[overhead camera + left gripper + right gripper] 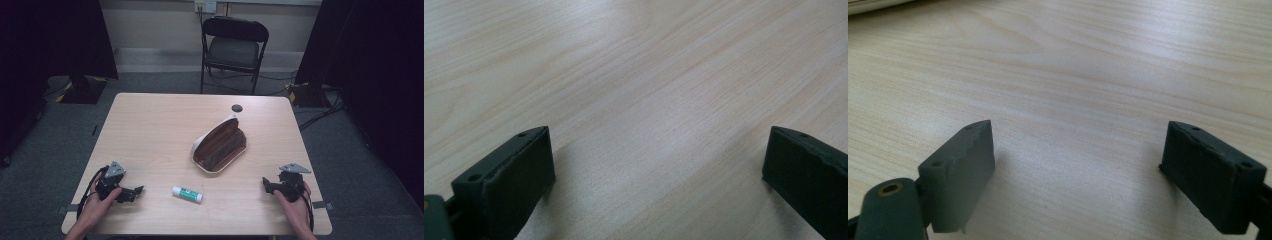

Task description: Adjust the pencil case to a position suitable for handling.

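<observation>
An open pencil case [220, 145], cream outside and brown inside, lies at the middle of the wooden table [150, 130]. A white glue stick [187, 194] with a green label lies in front of it near the front edge. My left gripper [135, 192] rests on the table at the front left, a hand on it, jaws pointing right toward the glue stick. In the left gripper view it [659, 160] stands open over bare wood. My right gripper [267, 186] rests at the front right, pointing left. It [1078, 155] is open too, with nothing between the jaws.
A small dark round object [236, 107] lies near the table's far edge. A black folding chair [234, 50] stands beyond the table. Black curtains hang at both sides, and cables run over the grey floor at the right.
</observation>
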Demonstrator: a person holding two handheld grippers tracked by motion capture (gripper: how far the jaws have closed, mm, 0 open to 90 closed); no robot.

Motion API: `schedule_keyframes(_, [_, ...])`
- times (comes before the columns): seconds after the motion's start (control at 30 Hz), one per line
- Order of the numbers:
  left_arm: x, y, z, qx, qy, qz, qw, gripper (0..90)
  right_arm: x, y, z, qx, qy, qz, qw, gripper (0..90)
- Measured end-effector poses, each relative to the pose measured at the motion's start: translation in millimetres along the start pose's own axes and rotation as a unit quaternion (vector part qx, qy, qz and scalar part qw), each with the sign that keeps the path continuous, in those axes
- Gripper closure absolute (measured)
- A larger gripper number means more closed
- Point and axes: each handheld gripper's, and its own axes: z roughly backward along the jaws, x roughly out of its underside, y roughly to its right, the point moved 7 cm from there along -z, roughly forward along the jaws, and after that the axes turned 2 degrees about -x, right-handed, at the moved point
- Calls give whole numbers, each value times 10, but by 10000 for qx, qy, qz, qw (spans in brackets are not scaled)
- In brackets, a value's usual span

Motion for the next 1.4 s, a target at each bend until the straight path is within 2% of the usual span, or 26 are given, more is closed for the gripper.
schedule_keyframes(0.2, [0,0,0,-2,-1,0,10000,0,3,-33,12,-73,-1,27,10000,156])
schedule_keyframes(0.3, [0,1,0,0,2,2,10000,0,-7,-115,28,-319,34,227,9992,270])
schedule_keyframes(0.33, [0,1,0,1,-3,-1,10000,0,-25,-197,54,-599,-47,362,9975,350])
schedule_keyframes(0.37, [0,0,0,0,-3,-4,10000,0,-39,-221,73,-666,-92,370,9971,403])
schedule_keyframes(0.43, [0,1,0,-2,-1,-1,10000,0,-70,-247,99,-681,-64,424,9968,420])
schedule_keyframes(0.5, [0,1,0,-2,-2,-1,10000,0,-151,-313,139,-887,35,478,9949,505])
schedule_keyframes(0.53, [0,1,0,0,1,1,10000,0,-242,-377,138,-1008,123,632,9928,534])
schedule_keyframes(0.57, [-1,1,0,0,2,3,10000,0,-288,-412,118,-1101,147,679,9915,557])
schedule_keyframes(0.6, [-1,1,0,0,2,3,10000,0,-288,-412,118,-1101,147,679,9915,557])
schedule_keyframes(0.63, [0,0,0,1,0,0,10000,0,-390,-482,40,-1263,163,740,9891,585])
schedule_keyframes(0.67, [0,0,0,1,0,0,10000,0,-390,-482,40,-1263,163,740,9891,585])
schedule_keyframes(0.73, [-2,1,-1,7,-1,-3,10000,0,-474,-533,-52,-1407,171,736,9872,605])
schedule_keyframes(0.8, [-8,1,-7,15,7,3,10000,0,-565,-584,-164,-1487,154,737,9860,612])
schedule_keyframes(0.83, [-9,1,-10,16,9,2,10000,0,-678,-621,-271,-1504,184,674,9862,626])
schedule_keyframes(0.9, [-9,1,-9,16,7,-2,10000,0,-769,-650,-331,-1516,209,761,9853,646])
schedule_keyframes(0.97, [-9,1,-9,16,8,-2,10000,0,-819,-663,-358,-1523,232,746,9852,656])
schedule_keyframes(1.03, [-9,1,-9,19,7,-5,10000,0,-930,-714,-459,-1642,222,777,9831,645])
schedule_keyframes(1.1, [-9,2,-9,16,9,1,10000,0,-969,-758,-519,-1723,208,699,9823,646])
schedule_keyframes(1.2, [-9,2,-9,17,8,-1,10000,0,-983,-799,-573,-1745,181,836,9809,663])
schedule_keyframes(1.23, [-9,2,-9,17,8,-1,10000,0,-994,-834,-636,-1730,154,952,9802,681])
schedule_keyframes(1.3, [-9,1,-9,16,8,-3,10000,0,-998,-842,-656,-1735,134,958,9801,685])
schedule_keyframes(1.4, [-9,2,-9,18,8,-2,10000,0,-1002,-867,-778,-1744,67,966,9799,686])
